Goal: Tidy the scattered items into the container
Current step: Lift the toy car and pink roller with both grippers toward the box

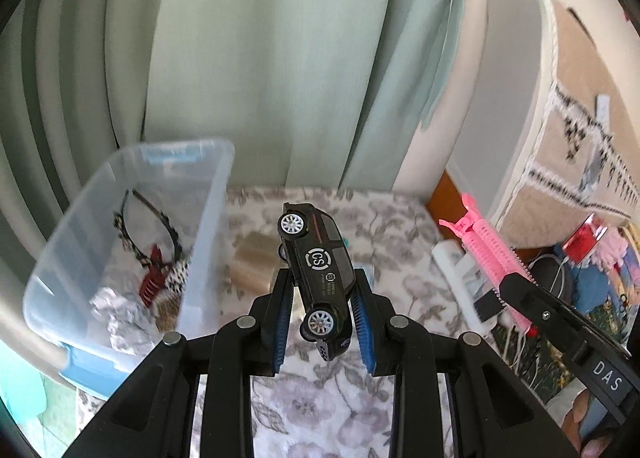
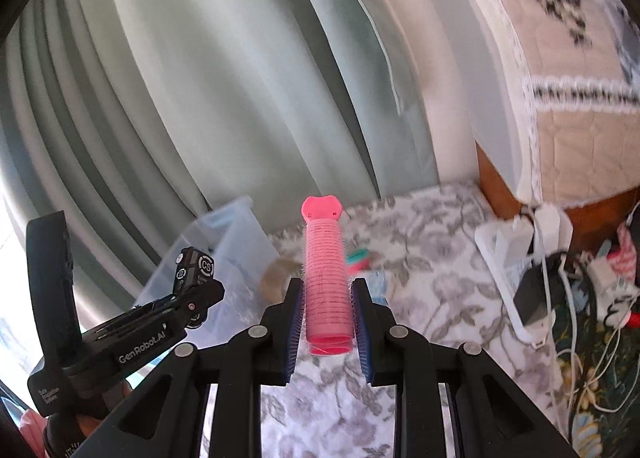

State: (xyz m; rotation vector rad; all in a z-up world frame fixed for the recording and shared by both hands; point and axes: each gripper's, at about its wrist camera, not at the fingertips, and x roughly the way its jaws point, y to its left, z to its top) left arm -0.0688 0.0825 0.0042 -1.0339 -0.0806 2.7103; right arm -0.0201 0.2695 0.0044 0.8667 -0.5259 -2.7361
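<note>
Both tongs are loaded. The left tongs pinch a black toy car across its body; the car stands nearly on end, nose away from the camera, its long axis running along the fingers. The right tongs pinch a pink hair roller by its lower barrel; its long axis also runs along the fingers, clip end pointing away.

The container, a clear plastic bin, sits at the far left part of the floral bedspread, against the curtain. It already holds a headband and a dark red hair claw.

Governing relation: the bin lies ahead and to the left of both tongs. In the left wrist view its near wall stands just left of the car, so the left hand appears to be the nearer one. In the right wrist view the left tongs and the car lie between the roller and the bin, so the right hand has farther to travel and its path crosses the left hand's space.

Recommended order, as a judgement: move the car over the bin opening first, then bring the roller across. Neither item is yet above the opening.

Still loose on the bedspread: a tape roll just beside the bin's right wall, and a small teal item beyond it.
</note>
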